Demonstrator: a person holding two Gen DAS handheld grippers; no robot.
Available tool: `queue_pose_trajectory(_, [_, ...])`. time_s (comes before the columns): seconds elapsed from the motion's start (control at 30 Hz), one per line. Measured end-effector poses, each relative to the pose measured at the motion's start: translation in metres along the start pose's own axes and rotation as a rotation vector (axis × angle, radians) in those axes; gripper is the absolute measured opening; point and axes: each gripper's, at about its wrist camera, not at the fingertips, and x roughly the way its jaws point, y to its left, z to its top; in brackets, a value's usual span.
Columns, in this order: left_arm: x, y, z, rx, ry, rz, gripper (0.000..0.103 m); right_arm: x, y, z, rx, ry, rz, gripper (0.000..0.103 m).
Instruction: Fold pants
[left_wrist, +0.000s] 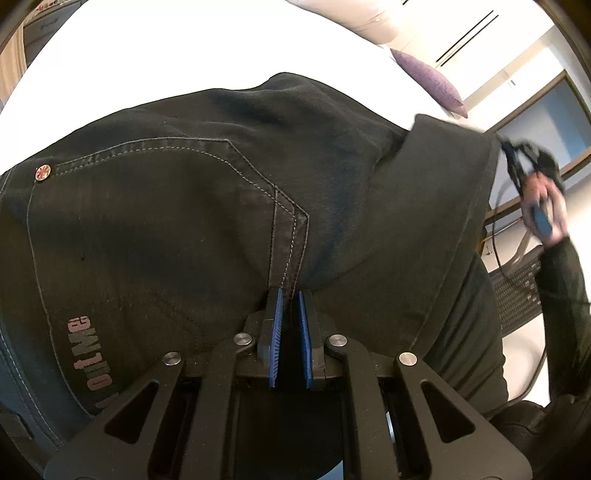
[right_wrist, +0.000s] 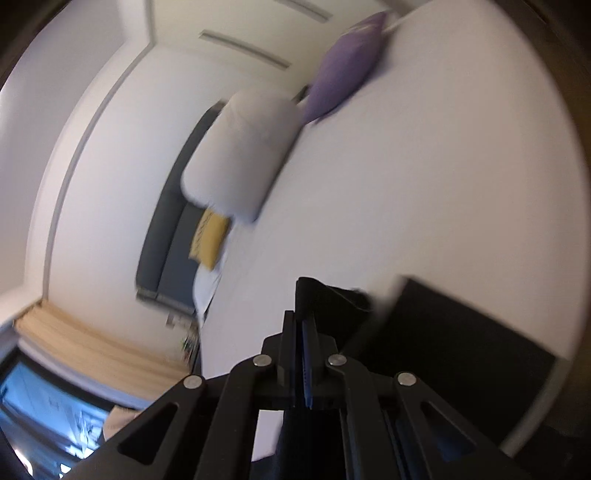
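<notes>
Black jeans (left_wrist: 184, 206) lie spread on the white bed (left_wrist: 166, 48), back pocket and a printed logo facing up. My left gripper (left_wrist: 290, 293) points down at them and is shut on the stitched centre seam. One pant leg (left_wrist: 439, 221) is lifted and folded over at the right. A hand holds my right gripper (left_wrist: 515, 151) at that leg's raised end. In the blurred right wrist view, the right gripper (right_wrist: 302, 314) is shut on a fold of black fabric (right_wrist: 325, 299) that sticks up past its fingertips. More of the jeans (right_wrist: 461, 336) lie at the lower right.
A purple pillow (right_wrist: 343, 70) and a white pillow (right_wrist: 243, 155) rest at the head of the bed. A yellow cushion (right_wrist: 210, 240) lies beside it. A dark mesh chair (left_wrist: 517, 291) stands by the bed's edge. A window (right_wrist: 48, 413) with beige curtains is lower left.
</notes>
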Motion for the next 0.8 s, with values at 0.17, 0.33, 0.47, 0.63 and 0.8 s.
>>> queue_pose_trajectory(0.17, [0.003,-0.008,0.002,0.015,0.015,0.022,0.009,-0.022,-0.084,-0.023,0.178,-0.01,-0.111,0.004])
queue_pose_trajectory(0.33, [0.006,-0.017,0.005,0.01,0.02,0.034,0.009,-0.032,-0.103,-0.029,0.2,-0.016,-0.142,0.004])
queue_pose_trajectory(0.47, [0.007,-0.023,0.005,0.013,0.019,0.046,0.009,-0.023,-0.088,-0.025,0.157,-0.016,-0.177,0.004])
queue_pose_trajectory(0.63, [0.005,-0.026,0.002,0.013,0.016,0.062,0.009,-0.044,-0.102,-0.032,0.134,-0.021,-0.247,0.004])
queue_pose_trajectory(0.8, [0.007,-0.034,0.001,0.028,0.016,0.075,0.009,-0.048,-0.106,-0.033,0.115,-0.019,-0.309,0.004])
